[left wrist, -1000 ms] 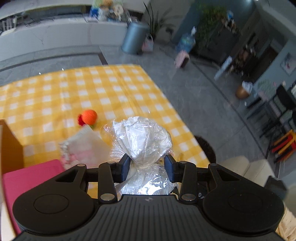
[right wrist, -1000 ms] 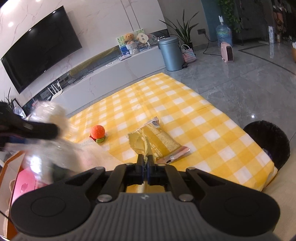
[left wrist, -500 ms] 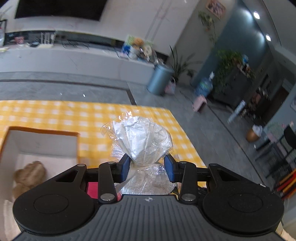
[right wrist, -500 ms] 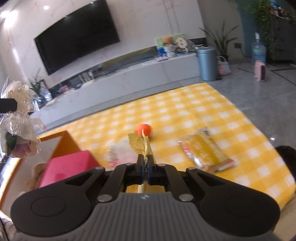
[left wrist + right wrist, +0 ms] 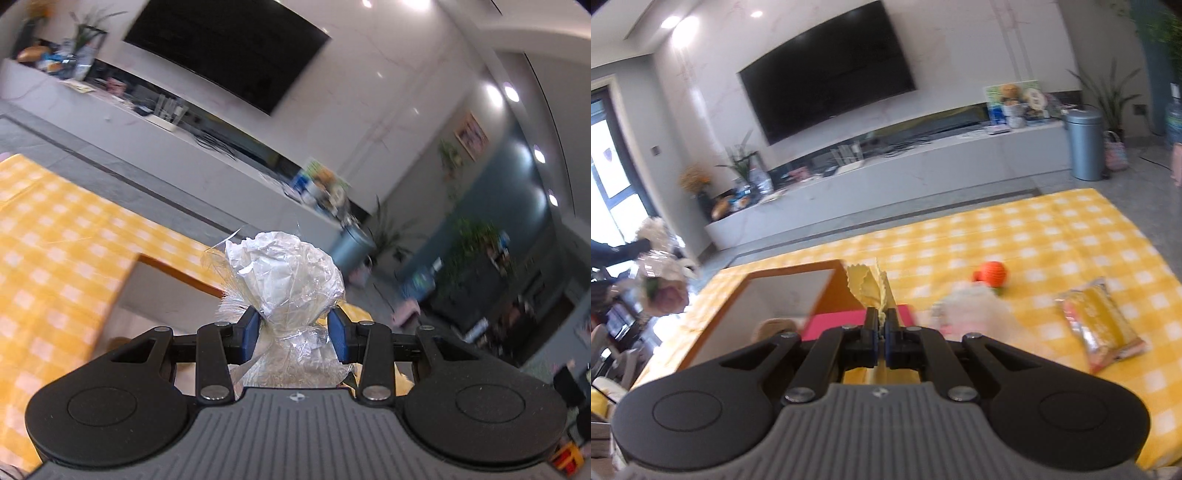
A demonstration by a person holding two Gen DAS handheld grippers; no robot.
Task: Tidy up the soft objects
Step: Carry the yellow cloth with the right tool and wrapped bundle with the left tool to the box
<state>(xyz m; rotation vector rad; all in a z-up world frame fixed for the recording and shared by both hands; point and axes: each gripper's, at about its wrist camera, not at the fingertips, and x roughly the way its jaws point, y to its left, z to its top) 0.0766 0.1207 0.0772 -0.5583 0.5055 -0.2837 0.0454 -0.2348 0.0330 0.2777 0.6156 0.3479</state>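
My left gripper is shut on a clear crinkly cellophane-wrapped bundle and holds it above the open orange-rimmed box. The same bundle shows at the far left of the right wrist view, in the air. My right gripper is shut on a yellow packet with a crimped edge, held in front of the box. Inside the box lie a pink item and a tan soft toy.
On the yellow checked tablecloth lie an orange ball toy, a pale plastic-wrapped item and a yellow snack packet. A TV console and a grey bin stand beyond the table.
My left gripper has swung left and tilted up with the bundle, now over the box. My right gripper has moved left toward the box with the yellow packet, leaving the other snack packet at the right.
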